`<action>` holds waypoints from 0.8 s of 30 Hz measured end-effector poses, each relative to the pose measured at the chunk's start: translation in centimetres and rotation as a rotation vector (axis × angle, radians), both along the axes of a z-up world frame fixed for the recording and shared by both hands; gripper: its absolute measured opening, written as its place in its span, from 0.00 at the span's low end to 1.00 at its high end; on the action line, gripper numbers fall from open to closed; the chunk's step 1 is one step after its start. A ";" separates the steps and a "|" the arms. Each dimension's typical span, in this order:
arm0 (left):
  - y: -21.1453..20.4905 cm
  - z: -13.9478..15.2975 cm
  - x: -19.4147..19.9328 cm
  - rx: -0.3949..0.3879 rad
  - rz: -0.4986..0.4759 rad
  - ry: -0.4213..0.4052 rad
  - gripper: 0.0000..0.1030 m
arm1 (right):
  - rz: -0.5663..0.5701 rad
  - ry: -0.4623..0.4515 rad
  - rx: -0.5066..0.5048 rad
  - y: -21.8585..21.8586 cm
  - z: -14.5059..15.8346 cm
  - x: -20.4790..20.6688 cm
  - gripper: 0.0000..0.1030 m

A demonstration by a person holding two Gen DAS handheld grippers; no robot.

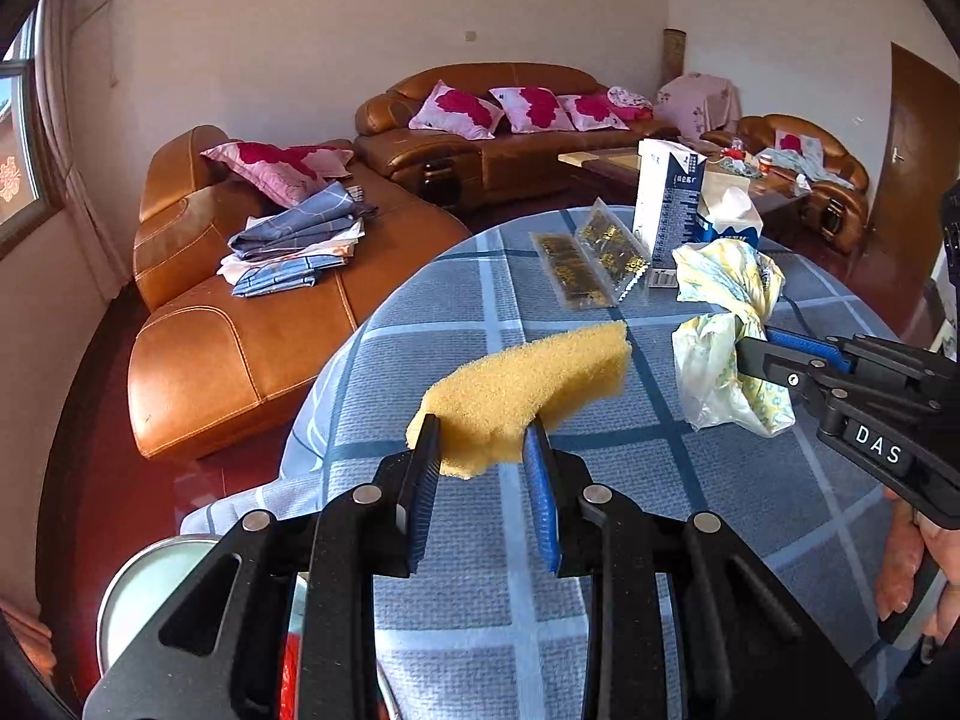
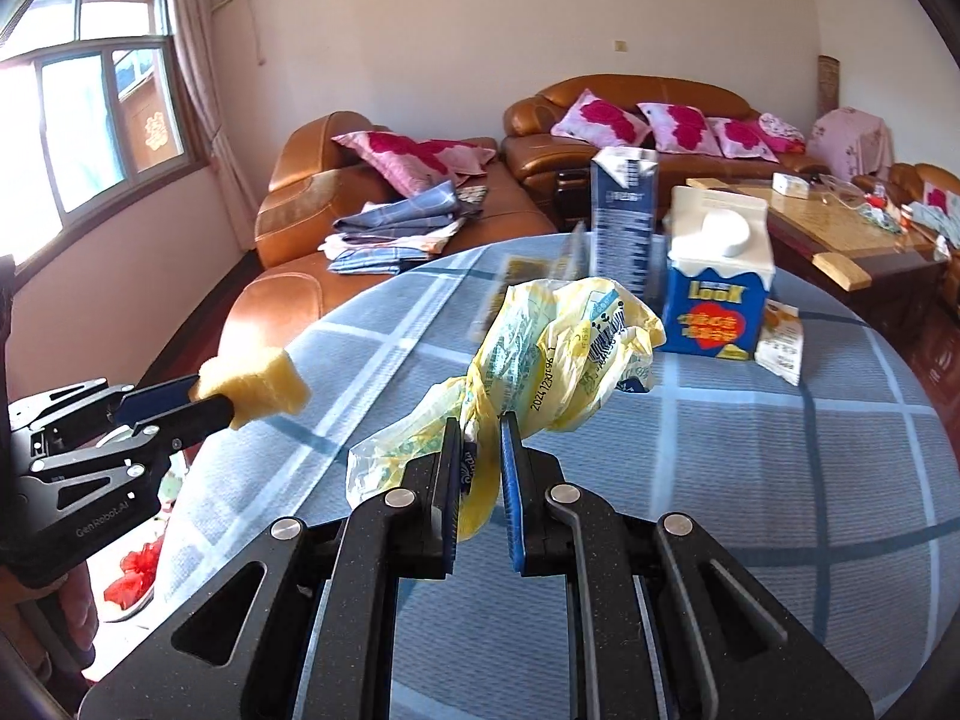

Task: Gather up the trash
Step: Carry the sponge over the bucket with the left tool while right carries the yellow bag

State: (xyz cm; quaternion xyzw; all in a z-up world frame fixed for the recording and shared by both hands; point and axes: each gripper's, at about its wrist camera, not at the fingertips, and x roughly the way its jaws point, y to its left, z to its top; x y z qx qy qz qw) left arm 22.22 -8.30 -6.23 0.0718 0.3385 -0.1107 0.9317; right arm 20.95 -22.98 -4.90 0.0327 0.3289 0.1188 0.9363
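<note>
My left gripper (image 1: 483, 435) is shut on a yellow sponge (image 1: 528, 387) and holds it above the round table with the blue checked cloth (image 1: 600, 540). It also shows at the left of the right wrist view (image 2: 219, 399) with the sponge (image 2: 258, 387). My right gripper (image 2: 483, 426) is shut on a crumpled yellow-white plastic wrapper (image 2: 558, 348), lifted above the cloth. In the left wrist view that gripper (image 1: 750, 354) comes in from the right with the wrapper (image 1: 726, 324).
At the table's far side stand a tall dark-blue carton (image 2: 624, 222) and a blue milk carton (image 2: 717, 294), with a small packet (image 2: 780, 348) and two flat gold-black packets (image 1: 594, 261). A metal bin (image 1: 150, 588) stands below the table's left edge. Orange sofas (image 1: 240, 312) lie beyond.
</note>
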 end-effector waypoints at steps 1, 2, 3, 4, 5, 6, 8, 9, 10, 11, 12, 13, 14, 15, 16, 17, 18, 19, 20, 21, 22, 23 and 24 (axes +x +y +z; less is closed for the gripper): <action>0.4 0.0 -0.4 0.000 0.009 -0.003 0.27 | 0.013 -0.003 0.000 0.4 0.0 -0.1 0.13; 0.8 0.0 -0.7 0.002 0.020 -0.006 0.27 | 0.027 -0.006 -0.004 0.9 -0.1 -0.2 0.13; 1.2 0.0 -1.0 0.004 0.030 -0.009 0.27 | 0.042 -0.007 -0.009 1.5 -0.2 -0.3 0.13; 1.6 0.1 -1.3 0.001 0.039 -0.009 0.27 | 0.057 -0.009 -0.013 1.9 -0.3 -0.3 0.13; 2.1 0.1 -1.6 -0.001 0.047 -0.009 0.27 | 0.075 -0.014 -0.015 2.6 -0.4 -0.4 0.13; 2.6 0.1 -1.9 0.000 0.057 -0.011 0.27 | 0.089 -0.015 -0.018 3.1 -0.5 -0.3 0.13; 3.6 0.1 -2.5 -0.001 0.075 -0.011 0.27 | 0.118 -0.015 -0.018 4.2 -0.7 -0.4 0.13; 4.1 0.2 -2.8 0.000 0.085 -0.013 0.27 | 0.132 -0.021 -0.020 4.8 -0.7 -0.5 0.13; 4.5 0.2 -3.1 0.004 0.095 -0.015 0.27 | 0.145 -0.026 -0.024 5.3 -0.6 -0.5 0.13; 5.0 0.2 -3.3 0.006 0.105 -0.017 0.27 | 0.160 -0.030 -0.026 5.8 -0.5 -0.5 0.13; 5.5 0.3 -3.5 0.008 0.115 -0.017 0.27 | 0.170 -0.034 -0.027 6.2 -0.5 -0.5 0.13; 5.9 0.4 -3.8 0.010 0.125 -0.018 0.27 | 0.179 -0.038 -0.028 6.6 -0.4 -0.5 0.13; 6.3 0.5 -3.9 0.013 0.133 -0.019 0.27 | 0.191 -0.042 -0.027 7.0 -0.3 -0.5 0.13; 6.7 0.5 -4.1 0.017 0.141 -0.021 0.27 | 0.201 -0.047 -0.027 7.3 -0.2 -0.5 0.13; 7.0 0.5 -4.3 0.021 0.149 -0.021 0.27 | 0.211 -0.051 -0.027 7.7 -0.1 -0.6 0.13; 7.5 0.6 -4.5 0.022 0.160 -0.021 0.27 | 0.221 -0.053 -0.028 8.1 0.0 -0.6 0.13; 7.9 0.6 -4.7 0.024 0.170 -0.021 0.27 | 0.232 -0.053 -0.029 8.5 0.0 -0.6 0.13; 8.2 0.6 -4.9 0.025 0.180 -0.020 0.27 | 0.242 -0.055 -0.032 9.0 -0.1 -0.6 0.13; 8.6 0.6 -5.1 0.024 0.189 -0.020 0.27 | 0.254 -0.056 -0.033 9.4 -0.1 -0.7 0.13; 8.9 0.5 -5.3 0.027 0.197 -0.021 0.27 | 0.264 -0.057 -0.035 9.7 -0.1 -0.7 0.13; 9.2 0.5 -5.5 0.032 0.206 -0.019 0.27 | 0.276 -0.059 -0.039 10.1 -0.1 -0.8 0.13; 9.4 0.4 -5.6 0.032 0.213 -0.015 0.27 | 0.287 -0.061 -0.044 10.4 -0.1 -0.9 0.13; 9.7 0.4 -5.7 0.033 0.220 -0.013 0.27 | 0.299 -0.065 -0.048 10.9 -0.2 -1.0 0.13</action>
